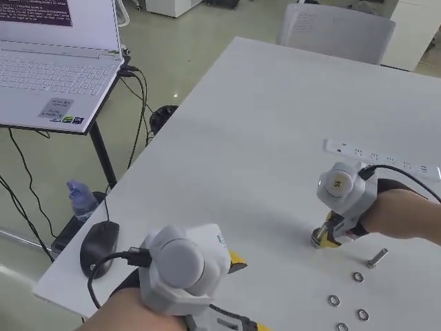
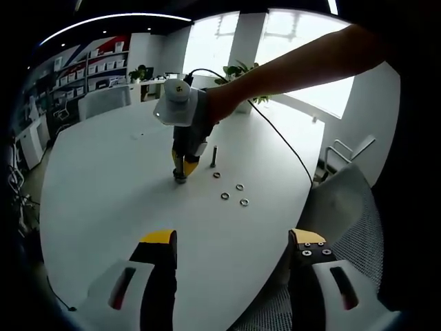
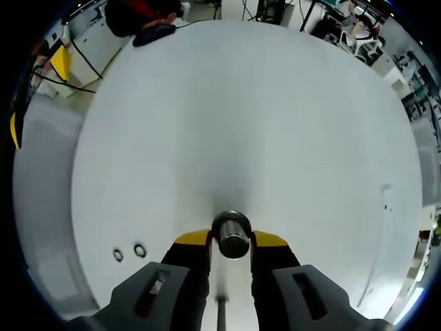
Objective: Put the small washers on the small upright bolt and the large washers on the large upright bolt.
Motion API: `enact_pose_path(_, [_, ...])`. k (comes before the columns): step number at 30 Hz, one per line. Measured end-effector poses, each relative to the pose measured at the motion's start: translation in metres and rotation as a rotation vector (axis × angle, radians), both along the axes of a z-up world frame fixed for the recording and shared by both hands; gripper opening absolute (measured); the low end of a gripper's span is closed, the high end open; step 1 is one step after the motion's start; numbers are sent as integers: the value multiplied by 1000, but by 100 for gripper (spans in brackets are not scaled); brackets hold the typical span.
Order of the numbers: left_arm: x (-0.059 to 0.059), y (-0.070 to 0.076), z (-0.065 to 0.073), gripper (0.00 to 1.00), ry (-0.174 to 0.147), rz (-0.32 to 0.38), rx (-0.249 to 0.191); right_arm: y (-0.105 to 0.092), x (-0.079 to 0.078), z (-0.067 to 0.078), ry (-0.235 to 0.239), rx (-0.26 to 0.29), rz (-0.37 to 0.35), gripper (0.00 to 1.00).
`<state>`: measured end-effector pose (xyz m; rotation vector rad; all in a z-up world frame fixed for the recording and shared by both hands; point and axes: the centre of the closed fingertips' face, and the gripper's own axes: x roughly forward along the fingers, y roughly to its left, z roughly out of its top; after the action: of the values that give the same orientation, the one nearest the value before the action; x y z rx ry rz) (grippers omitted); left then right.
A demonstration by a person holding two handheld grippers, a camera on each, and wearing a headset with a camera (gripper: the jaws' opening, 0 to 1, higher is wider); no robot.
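My right gripper (image 1: 324,236) (image 3: 231,243) is shut on the large bolt (image 3: 233,234) (image 1: 318,238), whose round head points down at the white table (image 1: 262,138). In the left gripper view the same gripper (image 2: 182,165) holds the bolt (image 2: 180,175) on the tabletop. To its right is the small bolt (image 1: 377,258) (image 2: 213,156); I cannot tell whether it stands or lies. Several washers (image 1: 357,277) (image 2: 224,196) lie loose near the front edge, two of them (image 3: 140,249) left of my right jaws. My left gripper (image 2: 231,241) (image 1: 238,261) is open and holds nothing.
A power strip (image 1: 379,155) lies at the table's right side. A black mouse (image 1: 98,248) sits on the near left corner. A laptop (image 1: 55,62) stands on a side stand to the left, a grey chair (image 1: 337,31) at the far end.
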<state>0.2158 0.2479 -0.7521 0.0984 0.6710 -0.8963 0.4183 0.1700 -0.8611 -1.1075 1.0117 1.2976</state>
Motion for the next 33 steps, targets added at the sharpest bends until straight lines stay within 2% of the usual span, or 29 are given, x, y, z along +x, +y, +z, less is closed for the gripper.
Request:
enact_pose_path(5, [-1, -1, 0, 65, 3, -3, -3, -1, -1, -4, -4, -2, 8, 22])
enact_pose_path(8, [2, -2, 2, 65, 0, 9, -18, 0, -1, -3, 1, 6, 0, 22])
enact_pose_path(19, [2, -3, 3, 61, 0, 9, -22, -1, -1, -3, 12, 13, -12, 23])
enact_pose_path(22, [1, -3, 1, 65, -6, 11, -6, -2, -1, -3, 12, 8, -9, 23])
enact_pose_path(25, [1, -3, 2, 67, -9, 17, -14, -2, -2, -2, 13, 6, -13, 23])
enact_pose_path(26, [2, -3, 3, 68, -16, 19, -13, -3, -2, -2, 18, 8, -33, 23])
enact_pose_path(28, [2, -5, 4, 72, -25, 21, -18, -3, -2, 0, 19, 16, -27, 24])
enact_pose_path(31, [3, -8, 6, 85, -38, 33, -31, -5, -3, 1, 23, 18, -28, 31])
enact_pose_path(32, [3, -10, 5, 86, -40, 30, -26, -6, -3, 2, 23, 23, -29, 34])
enact_pose_path(33, [2, -9, 2, 85, -37, 21, -2, -6, -3, 4, 23, 32, -29, 36])
